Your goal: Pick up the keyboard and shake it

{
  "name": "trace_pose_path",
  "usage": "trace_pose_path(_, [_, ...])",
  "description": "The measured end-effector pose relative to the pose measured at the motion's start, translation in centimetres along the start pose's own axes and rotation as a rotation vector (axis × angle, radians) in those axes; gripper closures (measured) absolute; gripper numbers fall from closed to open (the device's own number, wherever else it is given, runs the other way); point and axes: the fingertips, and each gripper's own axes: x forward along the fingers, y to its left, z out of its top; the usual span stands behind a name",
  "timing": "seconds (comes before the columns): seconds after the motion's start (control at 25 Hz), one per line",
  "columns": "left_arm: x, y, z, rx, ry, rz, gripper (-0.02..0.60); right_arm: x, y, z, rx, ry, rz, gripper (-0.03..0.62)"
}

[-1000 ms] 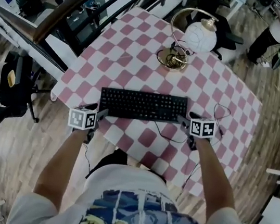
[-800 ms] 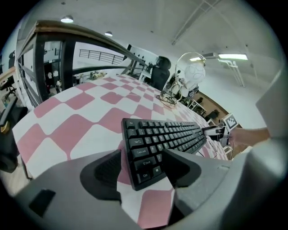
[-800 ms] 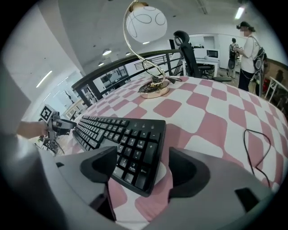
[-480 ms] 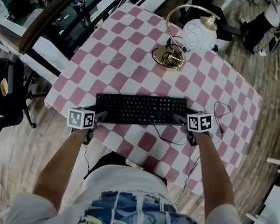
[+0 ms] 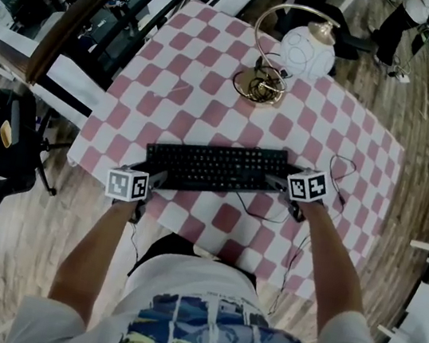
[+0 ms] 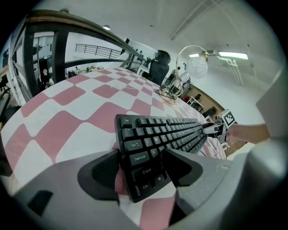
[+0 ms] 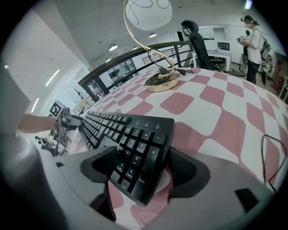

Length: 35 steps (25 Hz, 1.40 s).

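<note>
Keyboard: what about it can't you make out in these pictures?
Underside of the keyboard: every view, it faces the table.
Key lettering: head view, too small.
Near corners: head view, covered by the left gripper and right gripper, whose jaws have just been opening, one keyboard end between each pair.
Thin cable: right gripper view, it runs out of the picture's right edge.

An open-plan office: swivel chairs (image 5: 12, 135), desks (image 7: 220, 53) with monitors, a railing (image 5: 93, 22), wood floor (image 5: 10, 239).
</note>
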Motion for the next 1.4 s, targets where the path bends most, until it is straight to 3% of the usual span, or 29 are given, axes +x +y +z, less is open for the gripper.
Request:
trace_pose_path(0.64, [-2.1, -0.7, 0.6, -0.025, -0.092, 0.069, 0.305, -2.7, 1.0, -0.5, -0.067, -0.102, -0.042, 0.284])
trace_pose_path(1.4, [-9.2, -7.5, 3.3, 0.048, -0.338, 0.116, 0.307, -15.2, 4.2, 4.8, -0.358, -0.4, -0.15, 0.302])
